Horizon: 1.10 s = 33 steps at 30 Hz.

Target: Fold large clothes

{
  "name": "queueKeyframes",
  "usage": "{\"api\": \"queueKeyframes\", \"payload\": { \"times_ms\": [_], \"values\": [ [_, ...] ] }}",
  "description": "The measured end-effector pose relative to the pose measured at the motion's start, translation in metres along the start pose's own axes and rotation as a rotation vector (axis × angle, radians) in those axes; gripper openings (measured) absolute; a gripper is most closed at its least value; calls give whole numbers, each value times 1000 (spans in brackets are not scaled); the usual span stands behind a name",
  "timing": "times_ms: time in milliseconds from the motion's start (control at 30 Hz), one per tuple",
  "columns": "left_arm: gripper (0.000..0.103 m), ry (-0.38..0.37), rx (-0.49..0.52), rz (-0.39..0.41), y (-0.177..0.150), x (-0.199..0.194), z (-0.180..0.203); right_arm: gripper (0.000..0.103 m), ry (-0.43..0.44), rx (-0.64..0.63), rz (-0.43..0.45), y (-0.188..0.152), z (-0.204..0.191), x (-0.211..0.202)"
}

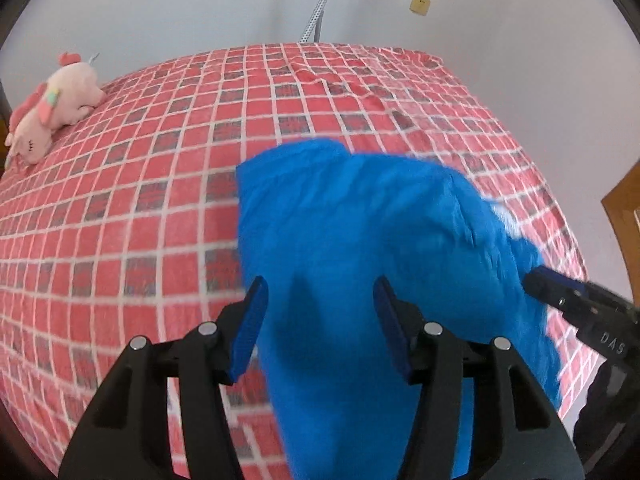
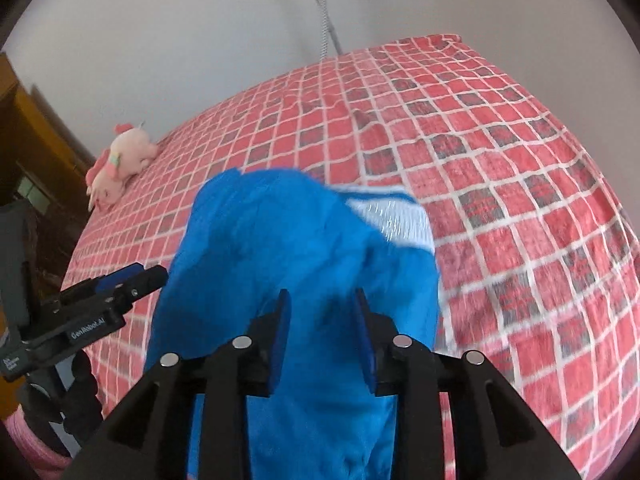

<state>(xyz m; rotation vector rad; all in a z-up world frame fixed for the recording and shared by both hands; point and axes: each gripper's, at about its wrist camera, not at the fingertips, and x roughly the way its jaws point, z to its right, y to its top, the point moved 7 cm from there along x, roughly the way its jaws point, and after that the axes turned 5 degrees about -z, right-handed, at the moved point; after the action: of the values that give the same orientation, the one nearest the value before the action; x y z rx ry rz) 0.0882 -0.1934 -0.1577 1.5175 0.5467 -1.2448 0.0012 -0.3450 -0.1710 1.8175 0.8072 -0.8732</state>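
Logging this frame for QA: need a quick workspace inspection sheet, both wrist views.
Surface: bed with red checked bedspread, wrinkled near the far end.
Job's things: blue garment bunched on the bedspread, white patch at one edge, blurred.
Clutter: pink plush toy lying near the bed's far left corner.
Grippers: left gripper open over the garment, pads clear of the cloth; right gripper open, narrower gap, garment beneath.
Cables: perforated strip or conduit running up the wall; no loose cables seen.
Surroundings: white walls, wall socket, wooden furniture.
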Motion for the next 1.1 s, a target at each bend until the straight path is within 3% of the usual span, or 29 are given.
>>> {"api": "queueKeyframes", "payload": {
  "times_ms": [200,667,867,1100],
  "values": [
    [55,20,4,-12,-31,18,1,31,-25,8,7,-19,10,20],
    [59,31,-9,34,-38,33,2,29,-55,13,115,-29,21,45],
    [58,32,-17,16,-35,24,0,31,-51,21,78,-22,17,31],
    [56,52,-18,7,-39,-6,-9,54,-14,28,70,-19,18,-6]
  ]
}}
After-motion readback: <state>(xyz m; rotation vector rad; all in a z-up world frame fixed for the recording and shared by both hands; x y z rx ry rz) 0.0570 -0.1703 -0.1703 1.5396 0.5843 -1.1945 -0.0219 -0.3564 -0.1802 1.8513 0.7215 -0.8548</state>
